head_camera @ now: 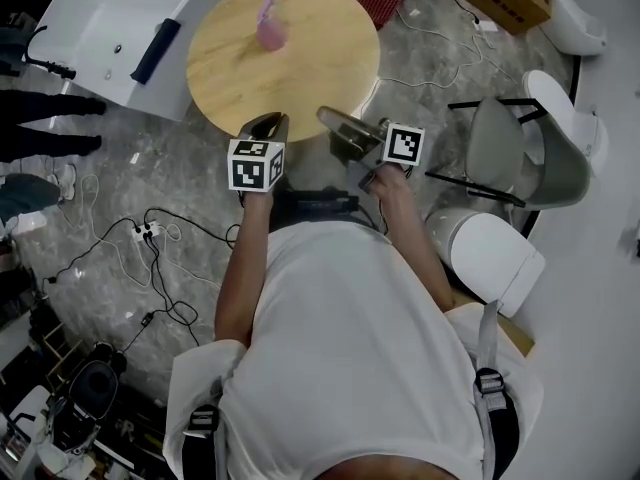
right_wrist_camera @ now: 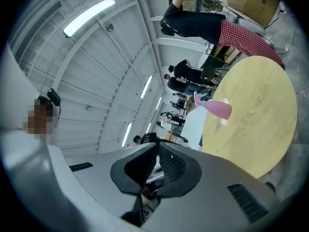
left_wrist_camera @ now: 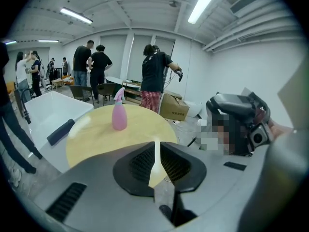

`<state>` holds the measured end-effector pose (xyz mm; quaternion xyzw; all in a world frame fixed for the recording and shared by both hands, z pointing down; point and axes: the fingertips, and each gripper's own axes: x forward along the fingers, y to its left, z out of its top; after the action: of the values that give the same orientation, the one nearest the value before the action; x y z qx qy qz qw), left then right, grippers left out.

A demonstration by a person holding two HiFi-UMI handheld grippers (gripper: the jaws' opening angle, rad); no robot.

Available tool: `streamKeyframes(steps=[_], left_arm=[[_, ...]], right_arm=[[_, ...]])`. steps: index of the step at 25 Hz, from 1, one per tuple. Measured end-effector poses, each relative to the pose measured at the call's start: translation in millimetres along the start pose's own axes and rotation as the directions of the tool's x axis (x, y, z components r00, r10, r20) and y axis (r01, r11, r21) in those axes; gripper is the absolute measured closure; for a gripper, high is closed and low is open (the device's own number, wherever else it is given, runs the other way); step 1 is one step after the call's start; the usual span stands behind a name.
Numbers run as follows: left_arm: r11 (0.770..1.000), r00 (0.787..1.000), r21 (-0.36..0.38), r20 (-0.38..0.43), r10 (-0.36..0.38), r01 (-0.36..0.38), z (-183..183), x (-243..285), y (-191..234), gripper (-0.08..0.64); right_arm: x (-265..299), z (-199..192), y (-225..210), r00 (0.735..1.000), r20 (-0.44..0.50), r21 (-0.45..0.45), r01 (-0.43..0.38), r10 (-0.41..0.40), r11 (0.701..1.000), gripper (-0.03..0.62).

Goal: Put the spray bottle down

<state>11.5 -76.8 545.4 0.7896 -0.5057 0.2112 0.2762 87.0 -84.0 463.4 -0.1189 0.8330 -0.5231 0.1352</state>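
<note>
Pink plastic spray bottle [head_camera: 270, 30] stands upright on round yellow wooden desk [head_camera: 325, 68], well apart from both tongs. Left tongs [head_camera: 268, 124] pinched together, empty. Right tongs [head_camera: 338, 123] same. Job looks done; nothing left.

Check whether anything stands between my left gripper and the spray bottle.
Nothing visible does. The bottle stands upright, alone on the round table. Only bare wood and open air lie between it and the left gripper, which is shut and empty.

A test hall with bathtub [head_camera: 90, 28], toilets [head_camera: 490, 253], loose cables [head_camera: 160, 268]
</note>
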Motion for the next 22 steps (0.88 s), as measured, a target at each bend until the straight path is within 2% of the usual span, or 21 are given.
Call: streamKeyframes(steps=[5,11,22], left_arm=[[1.0,1.0,0.007,-0.008,0.03,-0.03,-15,-16,-21,0.526],[0.998,0.998,0.005,-0.035,0.06,-0.06,-33,-33,-21,0.528],[0.998,0.998,0.023,-0.009,0.065,-0.065,-25,-41,-17,0.528]], right_arm=[[-17,-16,10,0.999,-0.018,0.007,-0.034,0.034,0.999,0.566],[-16,-34,13,0.998,-0.032,0.034,-0.06,0.061,0.998,0.566],[-9,-31,25,0.997,-0.023,0.001,-0.08,0.08,0.997,0.566]])
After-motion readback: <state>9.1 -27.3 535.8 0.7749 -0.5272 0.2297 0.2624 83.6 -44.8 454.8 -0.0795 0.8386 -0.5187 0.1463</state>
